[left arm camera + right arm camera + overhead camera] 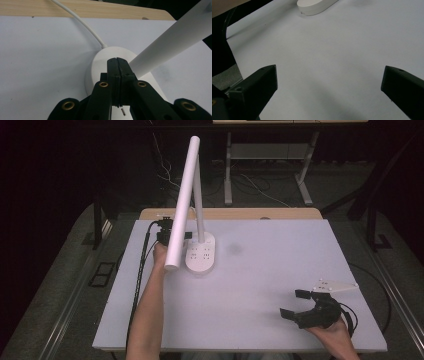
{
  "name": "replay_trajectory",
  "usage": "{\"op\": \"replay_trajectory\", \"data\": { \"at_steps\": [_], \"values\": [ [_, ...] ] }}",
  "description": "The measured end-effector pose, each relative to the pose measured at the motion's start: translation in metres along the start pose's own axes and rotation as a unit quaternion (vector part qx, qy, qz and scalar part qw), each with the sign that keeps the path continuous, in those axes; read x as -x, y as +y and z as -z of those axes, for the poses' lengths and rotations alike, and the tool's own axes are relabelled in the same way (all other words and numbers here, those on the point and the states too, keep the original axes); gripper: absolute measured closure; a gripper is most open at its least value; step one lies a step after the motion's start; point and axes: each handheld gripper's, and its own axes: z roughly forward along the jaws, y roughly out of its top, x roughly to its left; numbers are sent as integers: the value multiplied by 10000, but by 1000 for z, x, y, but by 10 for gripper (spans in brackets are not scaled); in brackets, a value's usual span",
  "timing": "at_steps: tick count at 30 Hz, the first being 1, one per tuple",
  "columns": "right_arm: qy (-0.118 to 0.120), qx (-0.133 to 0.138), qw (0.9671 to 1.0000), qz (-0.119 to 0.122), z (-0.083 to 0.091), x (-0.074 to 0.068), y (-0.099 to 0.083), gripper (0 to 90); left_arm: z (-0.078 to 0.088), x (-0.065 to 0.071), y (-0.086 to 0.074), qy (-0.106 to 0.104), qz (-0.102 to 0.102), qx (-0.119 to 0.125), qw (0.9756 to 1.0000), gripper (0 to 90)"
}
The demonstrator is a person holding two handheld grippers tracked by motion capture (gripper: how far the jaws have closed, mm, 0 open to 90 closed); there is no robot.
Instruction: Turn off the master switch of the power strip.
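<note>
Room dark beyond the work area: grey carpet, legs of another desk [265,167] at the back, loose cables on the floor. Table [280,270] covered by a plain white sheet, a strip of bare wood showing along its far edge; surface otherwise uncluttered apart from a faint grey smudge near the lamp.

Desk lamp [192,195] standing at the far left of the sheet. Oval white base [201,255] flat on the surface, thin post rising from it, long white light bar [182,200] slanting up and away, its lower end overhanging the near-left side of the base. White cord [82,23] leaving the back of the base toward the wooden edge.

Left gripper [165,232] just left of the base, partly hidden behind the bar in the high view. Jaws pressed fully together with nothing between them, tips [117,63] at the base rim beside the foot of the bar; contact with the base not determinable.

Right gripper [305,307] at the near right, well apart from the lamp, jaws spread wide and empty, pointed across bare sheet toward the base [315,6].

Judged: left hand far better placed for any action on the lamp.
</note>
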Motion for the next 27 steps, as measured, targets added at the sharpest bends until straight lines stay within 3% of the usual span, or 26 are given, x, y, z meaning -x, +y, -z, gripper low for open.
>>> {"op": "replay_trajectory", "data": {
  "at_steps": [8,14,27],
  "values": [
    [10,-24,10000,3,-1,0,0,0,-6,0,-3,8,-79,-114,9999,897],
    [42,-24,10000,32,-1,0,0,0,-11,2,-6,123,-300,-274,9991,898],
    [109,-7,9999,24,-1,0,-1,0,-13,-2,-5,148,-149,-228,9995,900]
  ]
}}
